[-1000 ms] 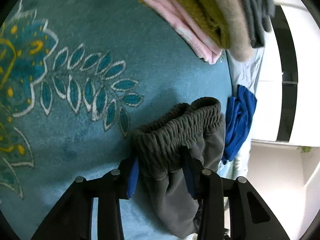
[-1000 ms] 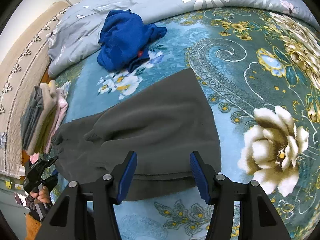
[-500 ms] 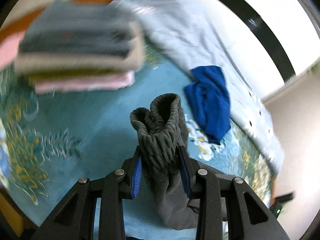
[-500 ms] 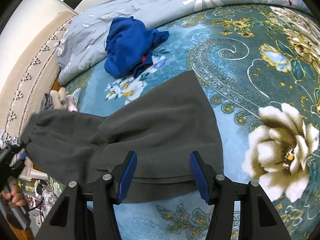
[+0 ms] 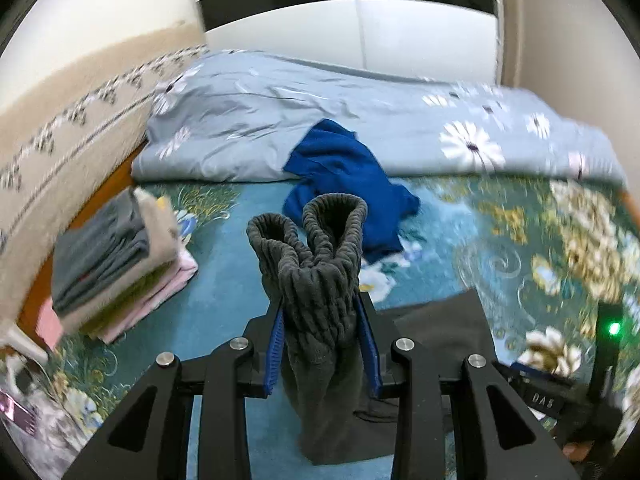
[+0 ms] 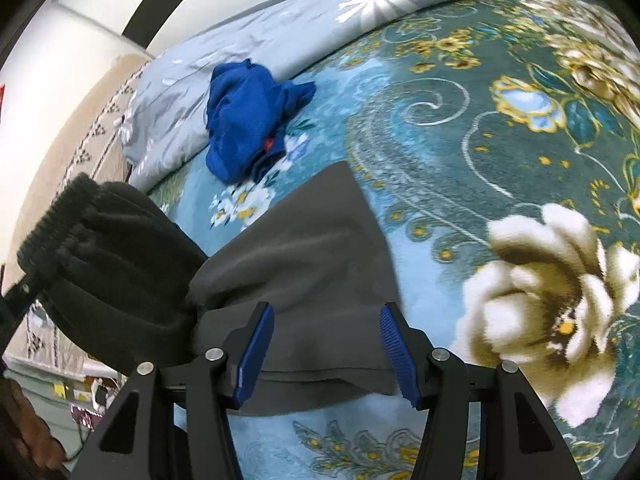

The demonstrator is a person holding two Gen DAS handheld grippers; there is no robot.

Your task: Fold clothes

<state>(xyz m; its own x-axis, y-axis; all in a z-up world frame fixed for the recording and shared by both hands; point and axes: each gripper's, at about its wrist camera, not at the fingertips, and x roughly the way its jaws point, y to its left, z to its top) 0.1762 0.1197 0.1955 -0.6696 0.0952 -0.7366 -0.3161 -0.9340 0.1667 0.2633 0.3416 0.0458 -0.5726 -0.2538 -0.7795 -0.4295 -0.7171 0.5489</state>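
Left gripper (image 5: pixel 320 344) is clamped on the ribbed waistband of the grey trousers (image 5: pixel 316 280); the band is bunched between the blue pads and stands up ahead of the fingertips, lifted clear of the bedspread (image 5: pixel 224 280); the rest of the fabric hangs down below the jaws. Right gripper (image 6: pixel 326 350) is held apart, nothing pinched; the flat part of the grey trousers (image 6: pixel 312 264) lies on the bedspread directly ahead of and under its fingers, with the near edge running between the pads; the raised waistband end is seen off to its left, carried by the other tool.

Progress, judged from the lie of things: a folded stack (image 5: pixel 116 264) sits ahead-left of the left gripper, so several garments are taken as done; the grey trousers are mid-fold, one end lifted and apparently meant to be laid over the flat half; the fold is not yet closed, and no smoothing is seen. A blue garment (image 5: pixel 344 184) is crumpled ahead of the left gripper, beyond the waistband, against the edge of the pale duvet (image 5: pixel 280 120); it is untouched, so it is counted as left to do. Remaining, then: trousers to be finished and stacked; blue piece to be folded; other unfolded items cannot be ruled out, since much of the bed is out of view.
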